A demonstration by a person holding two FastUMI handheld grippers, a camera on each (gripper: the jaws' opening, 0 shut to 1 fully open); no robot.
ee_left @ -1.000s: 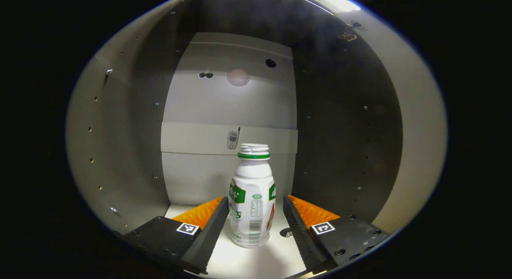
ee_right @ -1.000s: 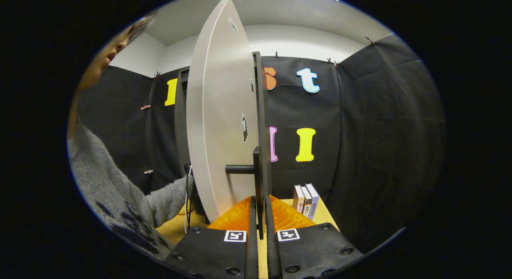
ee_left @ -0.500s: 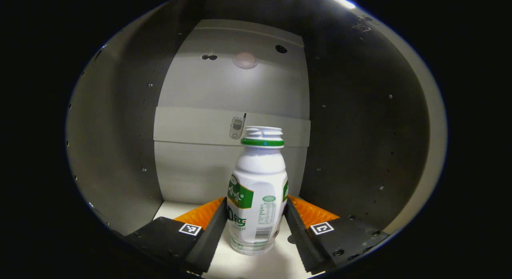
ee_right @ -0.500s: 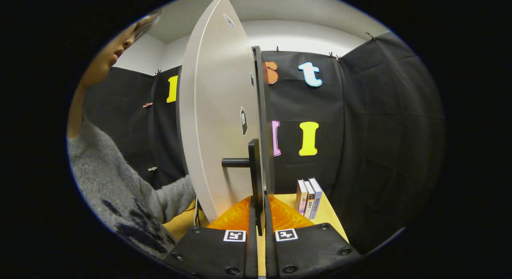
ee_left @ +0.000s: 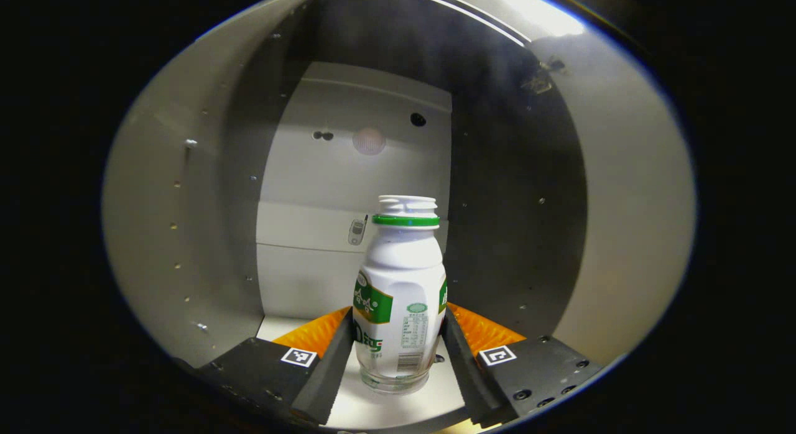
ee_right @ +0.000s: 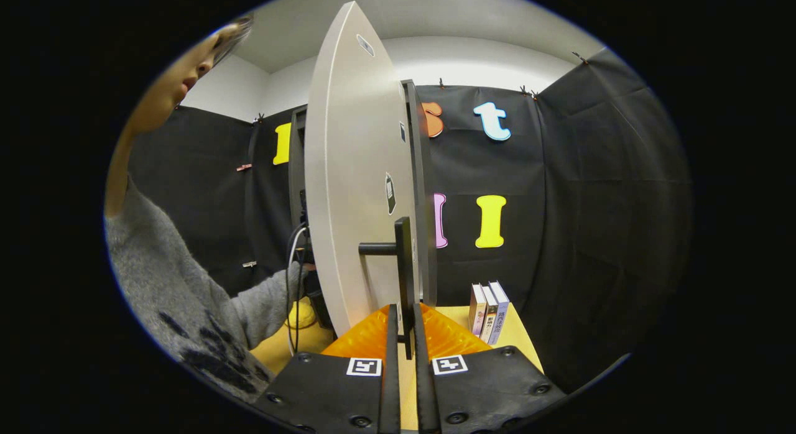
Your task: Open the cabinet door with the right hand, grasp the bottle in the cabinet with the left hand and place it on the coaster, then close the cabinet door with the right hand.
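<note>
In the left gripper view a white bottle (ee_left: pixel 398 297) with a green neck ring and a green label stands upright inside the grey cabinet (ee_left: pixel 180 235), just above its pale floor. My left gripper (ee_left: pixel 398 350) is shut on it, both fingers pressing its lower sides. In the right gripper view the grey cabinet door (ee_right: pixel 357 191) stands swung open, seen almost edge-on. My right gripper (ee_right: pixel 402 334) is shut on the lower end of the door's dark bar handle (ee_right: pixel 404 260).
A person in a grey sweater (ee_right: pixel 174 297) leans in at the left, one sleeve reaching behind the door. Three books (ee_right: pixel 488 303) stand on the yellow tabletop (ee_right: pixel 516 337) at the right. A small yellow object (ee_right: pixel 303 316) lies beside the sleeve.
The left fingers closed onto the bottle, and gripper and bottle have since drawn back from the cabinet's rear wall. The right gripper keeps hold of the handle, shifting only slightly.
</note>
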